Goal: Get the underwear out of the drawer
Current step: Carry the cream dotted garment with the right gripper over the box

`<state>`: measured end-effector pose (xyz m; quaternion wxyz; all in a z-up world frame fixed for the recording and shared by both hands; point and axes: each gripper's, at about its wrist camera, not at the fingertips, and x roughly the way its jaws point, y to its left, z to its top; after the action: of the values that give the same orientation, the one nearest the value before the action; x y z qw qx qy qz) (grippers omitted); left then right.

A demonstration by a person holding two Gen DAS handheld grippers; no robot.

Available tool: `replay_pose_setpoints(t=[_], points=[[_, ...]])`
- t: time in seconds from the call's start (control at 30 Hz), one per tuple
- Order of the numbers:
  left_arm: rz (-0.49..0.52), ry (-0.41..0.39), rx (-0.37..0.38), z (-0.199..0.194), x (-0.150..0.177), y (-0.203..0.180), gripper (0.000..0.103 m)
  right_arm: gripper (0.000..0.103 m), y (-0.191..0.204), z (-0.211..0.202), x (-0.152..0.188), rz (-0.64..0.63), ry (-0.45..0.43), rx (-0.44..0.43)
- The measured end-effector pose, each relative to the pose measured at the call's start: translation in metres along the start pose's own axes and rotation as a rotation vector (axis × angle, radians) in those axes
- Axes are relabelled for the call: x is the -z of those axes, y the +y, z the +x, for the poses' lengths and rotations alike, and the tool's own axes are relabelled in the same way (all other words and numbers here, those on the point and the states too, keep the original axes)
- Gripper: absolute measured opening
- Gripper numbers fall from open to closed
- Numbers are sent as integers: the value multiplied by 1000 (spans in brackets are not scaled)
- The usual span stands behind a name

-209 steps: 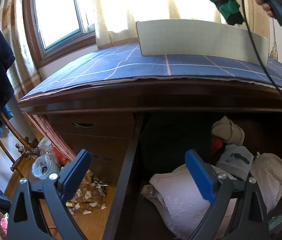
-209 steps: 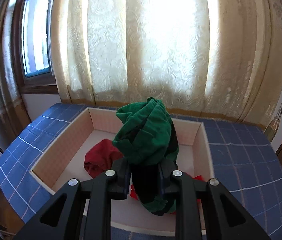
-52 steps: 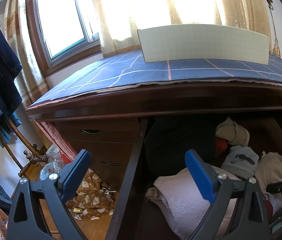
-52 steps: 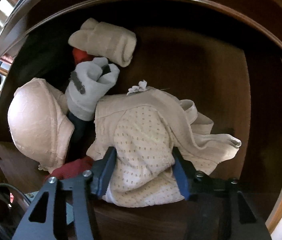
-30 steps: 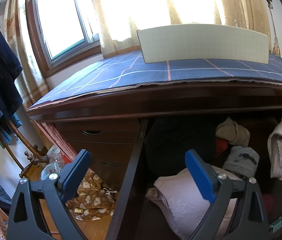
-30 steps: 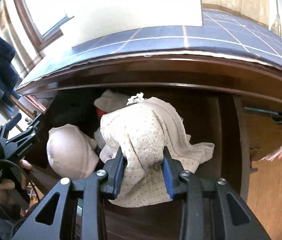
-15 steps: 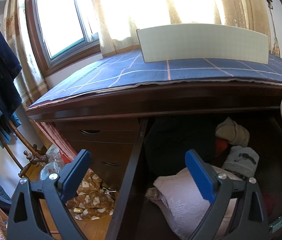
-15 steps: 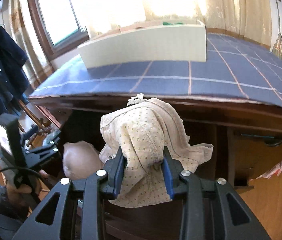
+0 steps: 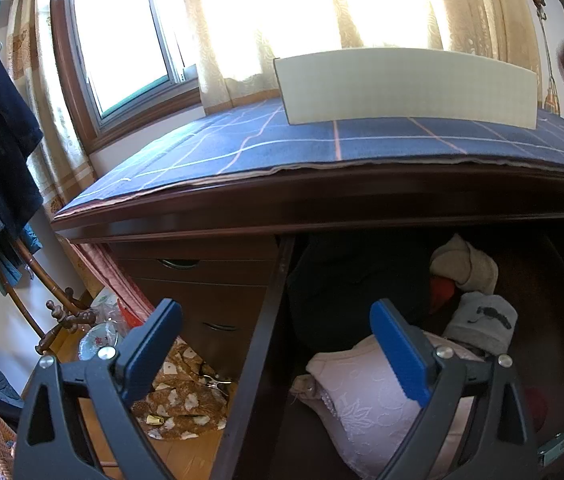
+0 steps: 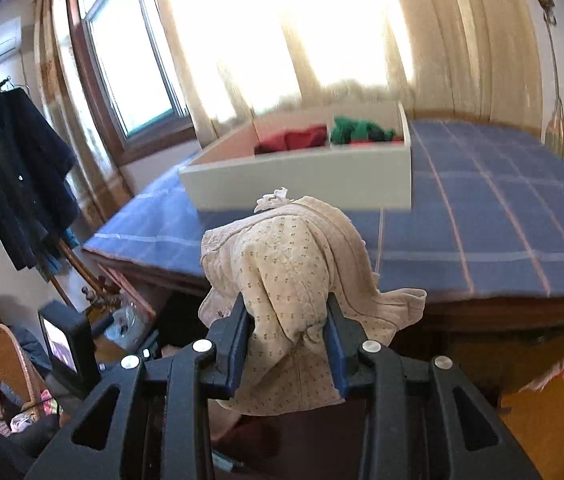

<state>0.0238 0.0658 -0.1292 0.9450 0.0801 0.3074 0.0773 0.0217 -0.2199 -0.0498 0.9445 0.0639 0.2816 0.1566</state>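
Observation:
My right gripper (image 10: 286,334) is shut on a cream dotted pair of underwear (image 10: 288,264), held up in the air in front of the blue checked dresser top (image 10: 482,216). Beyond it stands a white box (image 10: 302,182) holding red (image 10: 294,140) and green (image 10: 358,132) garments. My left gripper (image 9: 277,346) is open with nothing between its blue pads, hovering over the left wall of the open dark wooden drawer (image 9: 257,344). Inside the drawer lie a pale pink bra (image 9: 366,396), a grey rolled garment (image 9: 482,320), a beige roll (image 9: 464,262) and a dark garment (image 9: 342,280).
A dark coat (image 10: 13,176) hangs on a wooden rack at the left. Closed drawers (image 9: 197,280) sit left of the open one. A brown patterned cloth (image 9: 185,400) lies on the floor. A wicker chair (image 10: 5,376) and a small screen (image 10: 65,348) are low on the left.
My right gripper has risen out of the drawer with the cream underwear, from drawer level to above the dresser top. The underwear has gone from the left wrist view. The left gripper has stayed put.

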Motion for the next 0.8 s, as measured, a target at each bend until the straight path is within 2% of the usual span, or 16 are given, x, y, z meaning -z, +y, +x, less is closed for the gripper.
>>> replay_pose_setpoints(t=[0.47,0.8], points=[[-10,6,10,2,1,2,97,37,5,19,-82,-49,-113,47],[-18,11,16,3,1,2,97,37,-6,66,-143,-19,-146,74]])
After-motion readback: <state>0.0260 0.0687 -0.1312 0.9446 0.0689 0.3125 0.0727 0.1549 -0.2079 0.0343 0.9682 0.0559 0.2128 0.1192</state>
